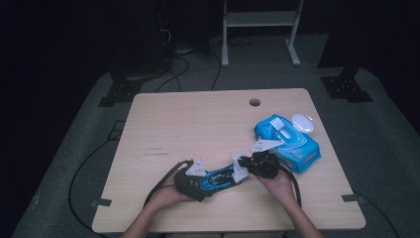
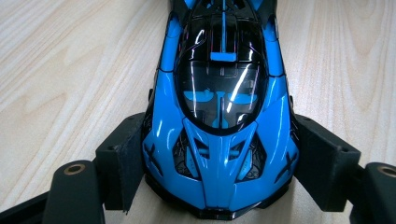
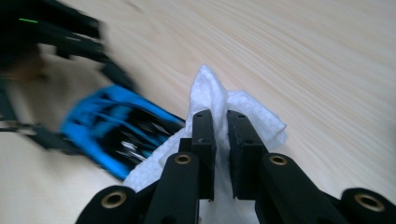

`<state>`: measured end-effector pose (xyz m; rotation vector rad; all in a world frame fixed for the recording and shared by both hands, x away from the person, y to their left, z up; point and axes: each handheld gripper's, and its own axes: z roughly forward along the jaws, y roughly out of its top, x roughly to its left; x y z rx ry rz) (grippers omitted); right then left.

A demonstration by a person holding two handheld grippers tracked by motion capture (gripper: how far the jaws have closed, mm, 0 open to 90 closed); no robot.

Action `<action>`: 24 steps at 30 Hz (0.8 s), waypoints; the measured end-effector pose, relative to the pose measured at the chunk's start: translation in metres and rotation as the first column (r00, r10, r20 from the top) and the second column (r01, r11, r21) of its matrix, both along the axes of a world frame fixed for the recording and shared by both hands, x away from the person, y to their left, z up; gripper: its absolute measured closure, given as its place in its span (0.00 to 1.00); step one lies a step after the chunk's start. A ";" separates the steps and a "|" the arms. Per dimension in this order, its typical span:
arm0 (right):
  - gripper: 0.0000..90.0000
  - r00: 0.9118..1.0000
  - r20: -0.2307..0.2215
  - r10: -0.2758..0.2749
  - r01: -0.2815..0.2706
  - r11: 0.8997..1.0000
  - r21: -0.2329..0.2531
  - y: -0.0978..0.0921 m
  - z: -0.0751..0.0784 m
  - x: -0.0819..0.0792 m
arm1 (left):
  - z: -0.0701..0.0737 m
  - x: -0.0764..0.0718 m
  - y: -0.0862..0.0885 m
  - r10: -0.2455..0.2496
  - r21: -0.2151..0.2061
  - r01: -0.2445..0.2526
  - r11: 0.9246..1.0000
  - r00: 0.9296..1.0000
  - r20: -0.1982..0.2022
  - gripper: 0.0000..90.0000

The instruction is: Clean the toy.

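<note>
Wipes pack (image 1: 289,141): blue soft pack, right side of the table (image 1: 198,124), white flip lid (image 1: 302,122) swung open at its far end. Can't tell what's left inside from here.

Toy car (image 2: 219,116): glossy blue body, black canopy and vents, blue strip down the roof centreline. Sits on the tabletop near the front edge, roughly mid-table, between the two hands. In the high view it's at (image 1: 218,178), lying along the line from one gripper to the other.

Left gripper (image 2: 212,163): jaws clamped on the car's nose, one pad on each flank, both touching the bodywork. Left hand (image 1: 166,196) wraps the gripper body.

Right gripper (image 3: 220,135): jaws nearly closed, pinching a white wipe (image 3: 243,116). Wipe is bunched, sticks out past the jaw tips and hangs below them. It sits just beside the car's far end; contact unclear, that view is motion-blurred. Right hand (image 1: 280,186) just in front of the wipes pack.
</note>
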<state>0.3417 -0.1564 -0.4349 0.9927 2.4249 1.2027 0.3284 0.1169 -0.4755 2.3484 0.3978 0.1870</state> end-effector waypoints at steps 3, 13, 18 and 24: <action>0.91 0.998 -0.035 -0.044 0.044 0.999 0.018 -0.013 -0.006 0.007 | 0.000 0.000 0.000 0.000 -0.001 0.000 1.000 1.000 0.000 0.28; 0.90 0.998 -0.015 0.063 -0.060 0.989 0.136 -0.013 0.019 -0.007 | -0.001 0.001 -0.006 0.011 -0.009 -0.011 1.000 1.000 0.003 0.28; 0.90 0.980 -0.024 0.196 -0.193 0.977 0.090 0.035 0.010 -0.020 | 0.000 0.000 -0.007 0.018 -0.004 -0.018 1.000 1.000 -0.002 0.28; 0.90 0.977 -0.028 0.213 -0.213 0.977 -0.010 0.050 -0.010 -0.018 | 0.001 -0.001 0.002 0.011 0.002 -0.011 1.000 1.000 -0.019 0.25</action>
